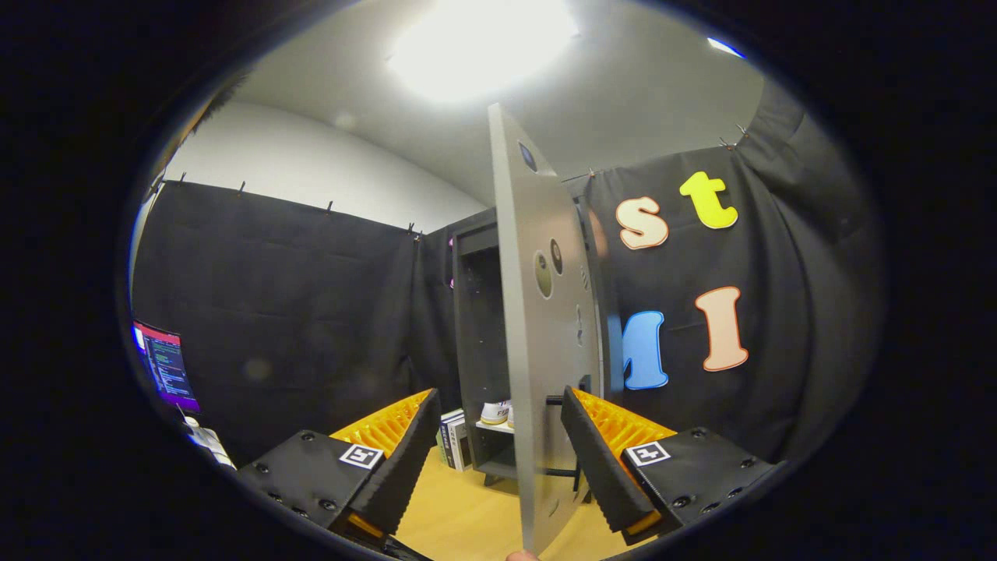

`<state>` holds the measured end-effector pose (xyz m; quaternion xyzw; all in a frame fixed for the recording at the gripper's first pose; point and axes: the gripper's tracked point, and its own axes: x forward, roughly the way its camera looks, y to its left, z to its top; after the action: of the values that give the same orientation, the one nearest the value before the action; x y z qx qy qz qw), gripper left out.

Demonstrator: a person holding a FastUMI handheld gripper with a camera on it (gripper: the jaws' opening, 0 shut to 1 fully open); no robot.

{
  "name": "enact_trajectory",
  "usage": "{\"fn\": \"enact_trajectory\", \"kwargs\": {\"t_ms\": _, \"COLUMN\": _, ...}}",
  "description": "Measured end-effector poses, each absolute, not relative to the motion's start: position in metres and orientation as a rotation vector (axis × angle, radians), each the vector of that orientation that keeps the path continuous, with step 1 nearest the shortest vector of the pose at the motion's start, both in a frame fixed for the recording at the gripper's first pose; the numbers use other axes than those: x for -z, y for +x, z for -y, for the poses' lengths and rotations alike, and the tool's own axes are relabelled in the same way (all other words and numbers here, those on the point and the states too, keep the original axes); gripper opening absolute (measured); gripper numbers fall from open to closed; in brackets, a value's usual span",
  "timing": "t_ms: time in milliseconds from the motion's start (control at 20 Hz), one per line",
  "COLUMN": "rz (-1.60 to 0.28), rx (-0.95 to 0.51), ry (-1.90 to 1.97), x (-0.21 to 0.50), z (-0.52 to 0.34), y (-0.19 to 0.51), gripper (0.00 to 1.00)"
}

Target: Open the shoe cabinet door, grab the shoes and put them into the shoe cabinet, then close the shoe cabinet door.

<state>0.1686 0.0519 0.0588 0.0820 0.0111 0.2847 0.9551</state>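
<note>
Cabinet door (549, 327) swung out edge-on, standing between the spread fingers, gripper (498, 460) released, neither finger pressing it. Shoes (496, 412) sit on a shelf inside the shoe cabinet (479, 312), beyond the door. Risk: the right finger looks close to the handle (572, 436); hard to tell whether it's touching. A sideways push could snag it or slam the door.

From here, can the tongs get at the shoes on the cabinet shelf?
Probably not directly. The open tongs straddle the door's edge, which stands between them, while the shoes sit beyond on the shelf. Shifting to the door's left should clear it.
</note>
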Motion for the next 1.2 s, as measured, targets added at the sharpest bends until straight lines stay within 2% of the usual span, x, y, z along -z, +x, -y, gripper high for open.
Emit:
{"fn": "enact_trajectory", "kwargs": {"t_ms": 300, "rz": -0.081, "rx": -0.622, "ry": 0.222, "x": -0.031, "z": -0.021, "y": 0.199, "gripper": 0.97}}
{"fn": "enact_trajectory", "kwargs": {"t_ms": 600, "rz": -0.124, "rx": -0.763, "ry": 0.321, "x": -0.024, "z": -0.023, "y": 0.206, "gripper": 0.99}}
{"fn": "enact_trajectory", "kwargs": {"t_ms": 1200, "rz": -0.196, "rx": -0.727, "ry": 0.281, "x": -0.004, "z": -0.050, "y": 0.213, "gripper": 0.97}}
